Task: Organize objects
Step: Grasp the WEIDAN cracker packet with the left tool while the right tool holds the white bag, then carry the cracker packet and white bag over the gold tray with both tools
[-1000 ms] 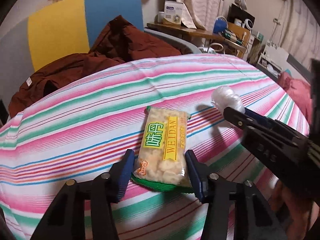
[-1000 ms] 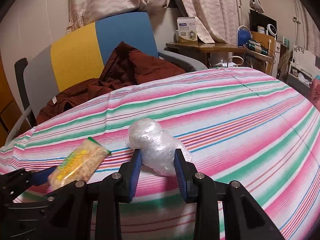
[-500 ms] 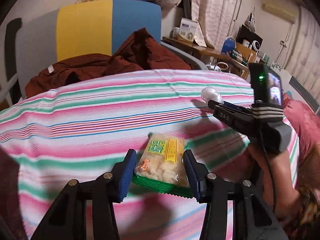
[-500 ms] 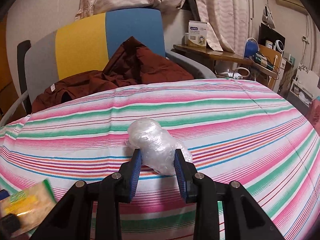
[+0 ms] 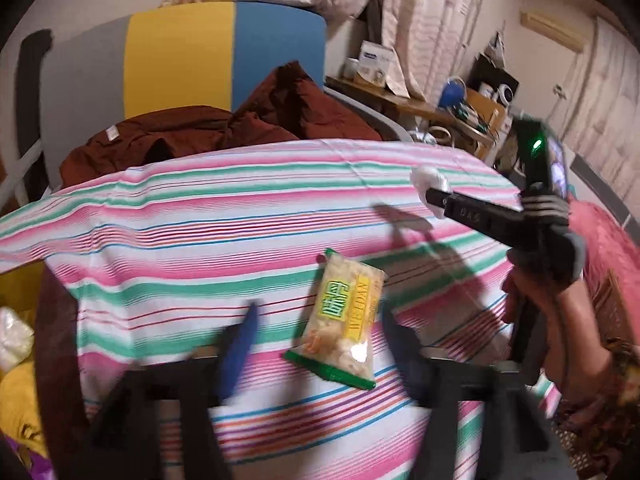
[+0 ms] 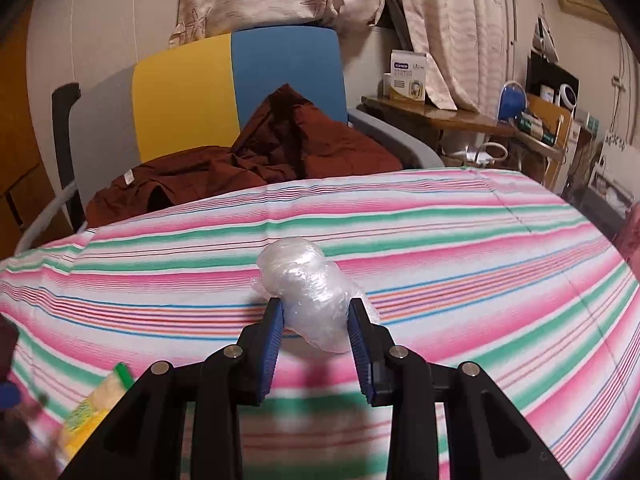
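Note:
A yellow-and-green snack packet [image 5: 345,318] lies tilted on the striped tablecloth [image 5: 200,248], loose between the fingers of my left gripper [image 5: 316,330]. That gripper's jaws are opening and its blurred blue pads stand clear of the packet on both sides. My right gripper [image 6: 316,320] is shut on a crumpled clear plastic bag [image 6: 308,292], held above the cloth. The left wrist view shows the same bag [image 5: 429,180] at the tip of the right gripper, at the right. A corner of the snack packet [image 6: 96,408] shows at the right wrist view's lower left.
A grey, yellow and blue chair [image 5: 180,64] with a dark red garment [image 5: 224,128] stands beyond the table's far edge. A cluttered wooden side table [image 6: 460,116] is at the back right. Yellow and white items [image 5: 14,352] sit off the table's left edge.
My left gripper has let go of the snack packet, which now lies askew on the cloth near the table's left end. The right gripper still holds the plastic bag, slightly higher.

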